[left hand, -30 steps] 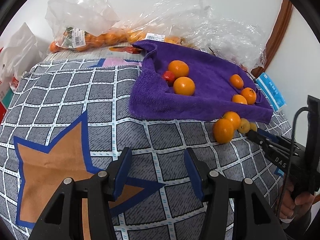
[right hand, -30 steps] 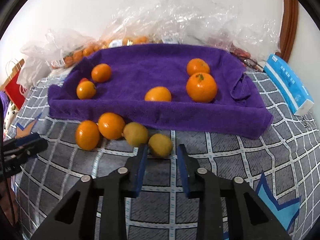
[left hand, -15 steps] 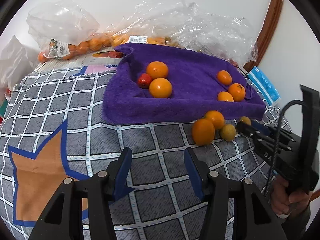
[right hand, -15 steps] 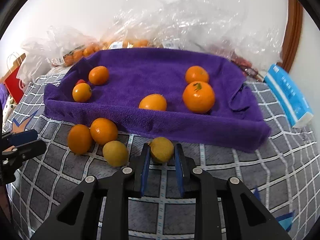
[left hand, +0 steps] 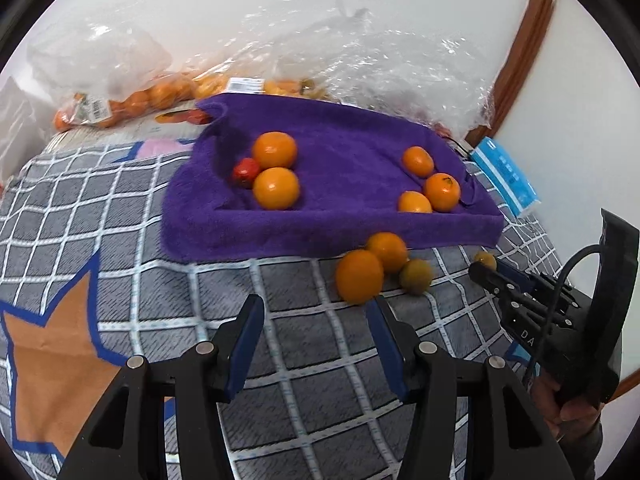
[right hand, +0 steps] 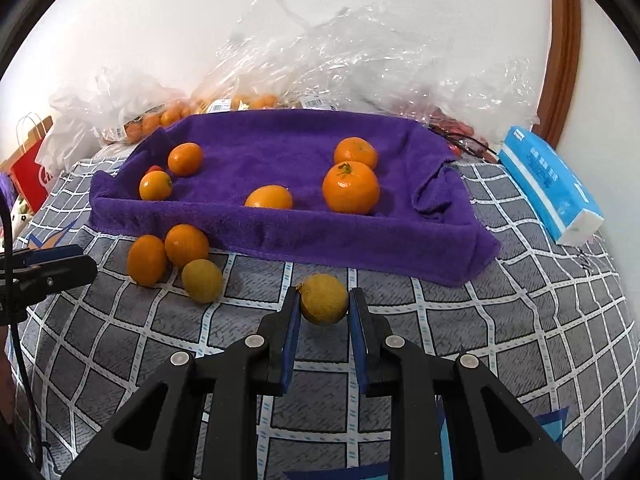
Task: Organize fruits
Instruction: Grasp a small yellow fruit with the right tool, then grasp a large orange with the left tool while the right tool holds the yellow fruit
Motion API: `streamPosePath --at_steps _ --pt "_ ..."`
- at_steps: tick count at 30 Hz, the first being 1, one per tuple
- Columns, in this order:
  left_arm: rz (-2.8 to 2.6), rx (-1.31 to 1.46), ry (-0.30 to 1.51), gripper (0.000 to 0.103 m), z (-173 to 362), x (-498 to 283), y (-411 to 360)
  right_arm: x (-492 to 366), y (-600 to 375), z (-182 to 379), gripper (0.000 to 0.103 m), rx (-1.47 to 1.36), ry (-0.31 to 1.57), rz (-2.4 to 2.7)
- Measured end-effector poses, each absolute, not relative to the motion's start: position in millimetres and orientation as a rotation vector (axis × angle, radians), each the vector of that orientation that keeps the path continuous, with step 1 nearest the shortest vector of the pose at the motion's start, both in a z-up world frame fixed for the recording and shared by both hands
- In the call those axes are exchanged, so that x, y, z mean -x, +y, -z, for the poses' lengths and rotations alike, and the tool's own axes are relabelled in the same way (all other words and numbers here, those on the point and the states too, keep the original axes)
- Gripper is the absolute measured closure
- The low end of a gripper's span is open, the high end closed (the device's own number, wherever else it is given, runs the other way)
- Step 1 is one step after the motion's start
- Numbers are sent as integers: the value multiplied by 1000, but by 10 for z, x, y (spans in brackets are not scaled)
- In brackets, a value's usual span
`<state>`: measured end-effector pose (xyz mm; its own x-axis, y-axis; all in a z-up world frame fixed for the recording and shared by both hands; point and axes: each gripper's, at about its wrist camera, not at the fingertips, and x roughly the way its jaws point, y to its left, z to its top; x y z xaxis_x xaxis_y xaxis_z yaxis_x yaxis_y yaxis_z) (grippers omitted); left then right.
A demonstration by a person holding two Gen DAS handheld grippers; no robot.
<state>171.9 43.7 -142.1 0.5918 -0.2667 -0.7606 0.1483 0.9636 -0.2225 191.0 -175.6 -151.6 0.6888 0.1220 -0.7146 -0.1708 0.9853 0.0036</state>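
Closed since the earlier frames, the right claw now grips the yellow-green fruit between its blue pads, where a second ago that fruit lay free on the cloth just ahead of parted fingers. Held fruit: small, round, dull yellow, pinched at its sides, positioned just in front of the near edge of the purple towel. In the left wrist view the same fruit appears at the tip of the right claw, only partly visible.

Loose fruit on the cover: a second yellow-green fruit lies to the left of the held one, touching or nearly touching two oranges that sit side by side against the towel's front edge.

Fruit on the towel: a large orange with a green stem, a smaller orange behind it and a third in front to its left form the right-hand group; two oranges and a small red fruit form the left-hand group. The towel's edges are raised like a shallow tray.

Left claw: partly open, nothing between its pads, hovering above the grey checked cover near the loose oranges.

Surroundings: clear plastic bags holding more oranges lie behind the towel against a white wall; a blue tissue pack lies to the right.
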Motion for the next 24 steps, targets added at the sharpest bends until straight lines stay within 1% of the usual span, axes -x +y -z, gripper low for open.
streamPosePath --at_steps 8,12,24 --pt "249 95 945 51 1592 -1889 311 -1922 -1764 1537 79 50 804 -155" --pt "267 104 934 50 1617 -1905 291 -1937 -1789 1552 79 30 812 -160" --pt "306 74 924 50 1633 -1898 131 -1963 -1756 1583 79 37 829 -170"
